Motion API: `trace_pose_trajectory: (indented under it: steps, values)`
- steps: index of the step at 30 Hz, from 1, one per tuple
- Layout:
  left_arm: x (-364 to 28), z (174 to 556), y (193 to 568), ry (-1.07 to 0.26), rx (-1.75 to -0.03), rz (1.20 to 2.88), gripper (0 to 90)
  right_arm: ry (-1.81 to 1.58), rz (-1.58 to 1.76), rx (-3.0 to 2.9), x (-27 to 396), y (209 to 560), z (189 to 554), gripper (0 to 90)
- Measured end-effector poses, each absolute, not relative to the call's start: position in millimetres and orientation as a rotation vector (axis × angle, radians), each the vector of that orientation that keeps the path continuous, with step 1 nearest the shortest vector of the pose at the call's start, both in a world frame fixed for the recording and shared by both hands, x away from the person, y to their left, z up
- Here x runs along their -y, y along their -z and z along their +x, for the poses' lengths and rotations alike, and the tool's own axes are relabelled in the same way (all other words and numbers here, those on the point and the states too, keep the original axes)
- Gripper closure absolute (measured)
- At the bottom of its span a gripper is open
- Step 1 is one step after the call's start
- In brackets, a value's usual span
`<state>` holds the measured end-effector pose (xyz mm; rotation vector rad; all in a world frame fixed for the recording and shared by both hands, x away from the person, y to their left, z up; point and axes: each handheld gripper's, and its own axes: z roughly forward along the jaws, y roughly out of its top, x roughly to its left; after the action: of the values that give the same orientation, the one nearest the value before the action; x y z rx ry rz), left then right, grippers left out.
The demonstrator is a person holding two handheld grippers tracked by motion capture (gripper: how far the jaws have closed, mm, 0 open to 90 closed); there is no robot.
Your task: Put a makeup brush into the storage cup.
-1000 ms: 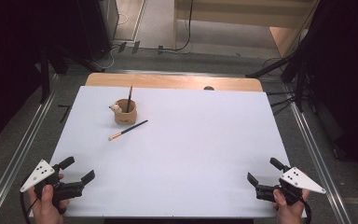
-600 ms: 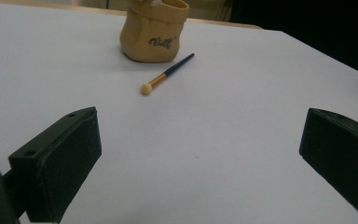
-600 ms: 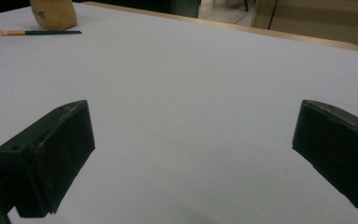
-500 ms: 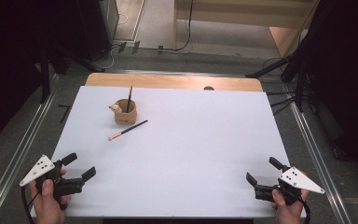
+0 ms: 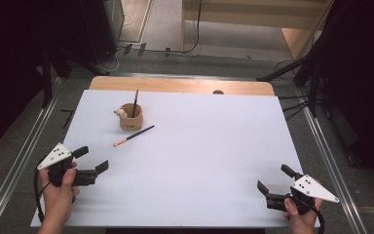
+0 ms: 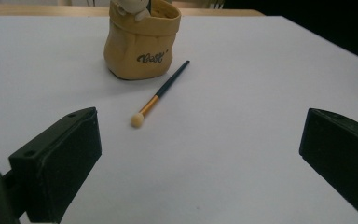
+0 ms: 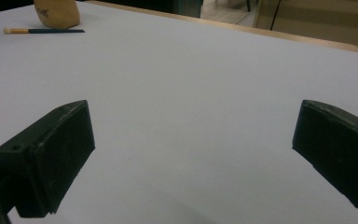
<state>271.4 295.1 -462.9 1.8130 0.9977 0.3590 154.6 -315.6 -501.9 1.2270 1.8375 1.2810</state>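
In the high view the left gripper (image 5: pixel 91 159) is at the lower left of the frame, over the near left part of the white table sheet (image 5: pixel 199 161). Its two black jaws stand wide apart and nothing is between them; they hold nothing and touch no object. A hand (image 5: pixel 58 187) holds this gripper from below, and the grey three-cornered plate is on its top. The jaws point toward the upper right of the frame, in the direction of the brush.

The makeup brush (image 5: pixel 133 136) lies flat on the sheet, in the upper left part of the frame, just beside the tan pen holder (image 5: pixel 130 117). Its pale tip points to the lower left and its dark handle goes up to the right. In the left gripper view the brush (image 6: pixel 161 93) is in the upper middle of the frame, between the lines of the two open jaws but well ahead of them. Its handle end is very near the foot of the holder (image 6: pixel 142 42); whether they touch I cannot tell. One more dark brush (image 5: pixel 135 102) stands upright in the holder.

The right gripper (image 5: pixel 272 186) is at the lower right of the high view, near the edge of the sheet. Its jaws are also spread wide, with only bare sheet between them. In the right gripper view the brush (image 7: pixel 44 31) and the holder (image 7: pixel 58 13) are far off, at the upper left corner.
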Motion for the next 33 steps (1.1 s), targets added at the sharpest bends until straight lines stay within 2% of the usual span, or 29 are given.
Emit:
trace_pose_trajectory:
  steps: [7, 12, 15, 18, 23, 28, 31, 33]
  values:
    - [-279, 300, 454, -0.316, -0.992, 1.93, 0.0, -1.277, 1.23, -1.838, 317, 503, 155, 0.0]
    - [-261, 321, 454, -0.306, -0.996, 2.073, 0.9, -1.276, 1.23, -1.841, 316, 503, 155, 0.0]
    - [-251, 332, 452, -0.317, -1.016, 2.135, 14.0, -1.276, 1.23, -1.843, 316, 503, 155, 0.0]
    - [-243, 344, 451, -0.286, -1.031, 2.189, 15.7, -1.276, 1.226, -1.841, 316, 503, 155, 0.0]
    - [-232, 362, 454, -0.315, -1.065, 2.316, 29.0, -1.278, 1.228, -1.84, 317, 503, 155, 0.0]
    - [-224, 375, 456, -0.33, -1.053, 2.39, 49.8, -1.276, 1.229, -1.84, 317, 503, 155, 0.0]
    - [-220, 382, 459, -0.326, -1.045, 2.435, 57.2, -1.277, 1.23, -1.839, 318, 503, 156, 0.0]
    - [-218, 386, 460, -0.318, -1.038, 2.456, 58.4, -1.277, 1.23, -1.839, 318, 503, 156, 0.0]
